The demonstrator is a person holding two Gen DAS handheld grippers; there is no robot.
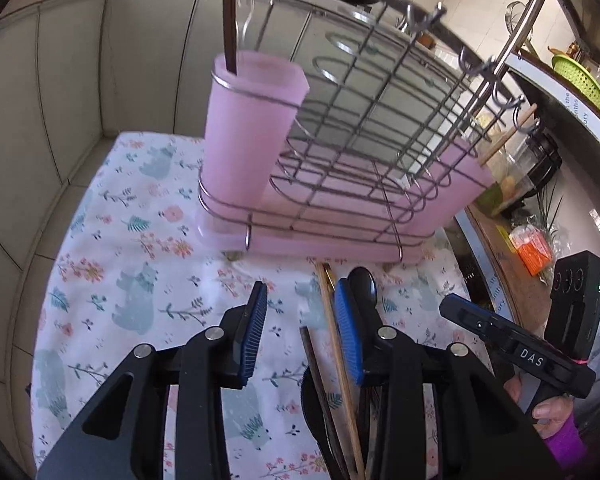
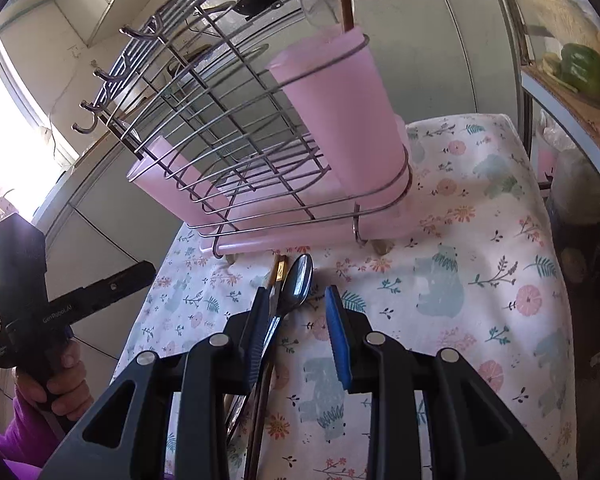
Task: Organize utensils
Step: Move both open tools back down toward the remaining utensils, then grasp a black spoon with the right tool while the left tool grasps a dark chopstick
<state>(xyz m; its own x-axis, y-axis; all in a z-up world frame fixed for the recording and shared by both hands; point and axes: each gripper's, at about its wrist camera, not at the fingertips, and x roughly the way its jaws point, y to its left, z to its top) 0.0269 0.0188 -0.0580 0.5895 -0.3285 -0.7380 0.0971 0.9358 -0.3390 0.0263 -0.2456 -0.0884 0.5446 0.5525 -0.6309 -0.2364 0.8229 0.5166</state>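
While the left gripper hangs part-open and empty over the floral cloth, chopsticks lie beside its right finger. From the right wrist, the right gripper gapes empty beside the spoon below the pink rack; picking up seems next, which calls for straddling one utensil.

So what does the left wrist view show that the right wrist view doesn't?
Only the left: a green basket on the shelf, an orange packet, and the right gripper in a hand.

Only the right: a green pepper, a bright window.

Both: the pink rack, floral cloth, spoon, chopsticks.
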